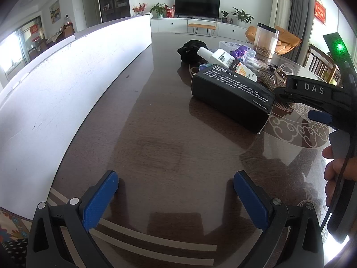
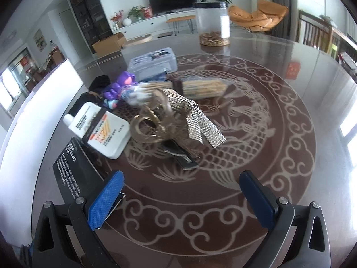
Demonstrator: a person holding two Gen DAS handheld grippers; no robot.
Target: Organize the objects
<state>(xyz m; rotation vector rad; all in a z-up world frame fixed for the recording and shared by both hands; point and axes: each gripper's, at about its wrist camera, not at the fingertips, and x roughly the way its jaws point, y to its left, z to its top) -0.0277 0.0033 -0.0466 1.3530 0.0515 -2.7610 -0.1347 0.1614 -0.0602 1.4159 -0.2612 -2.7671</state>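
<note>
Right gripper [image 2: 181,197], at the bottom of the right wrist view: spread wide, nothing between the blue pads [image 2: 104,201]. Left gripper [image 1: 176,198], at the bottom of the left wrist view: also spread wide, holding nothing, over bare dark table [image 1: 156,145].

Just above the right gripper, in the middle of the frame: gold ribbon bow [image 2: 169,120] on a dark clip. Probably very light, soft, easy to crush; better to pinch at the stiff clip under the loops.

To the left of it: white tube [image 2: 102,129], likely light, smooth, a little slippery; better to grip across the flat middle.

At lower left: black box [image 2: 71,174], rigid cardboard, probably easy to grasp across the narrow sides.

Further up: purple toy [image 2: 120,87], bundle of sticks [image 2: 200,88], tin case [image 2: 154,63], clear jar [image 2: 213,22] at the top, likely the most fragile.
</note>
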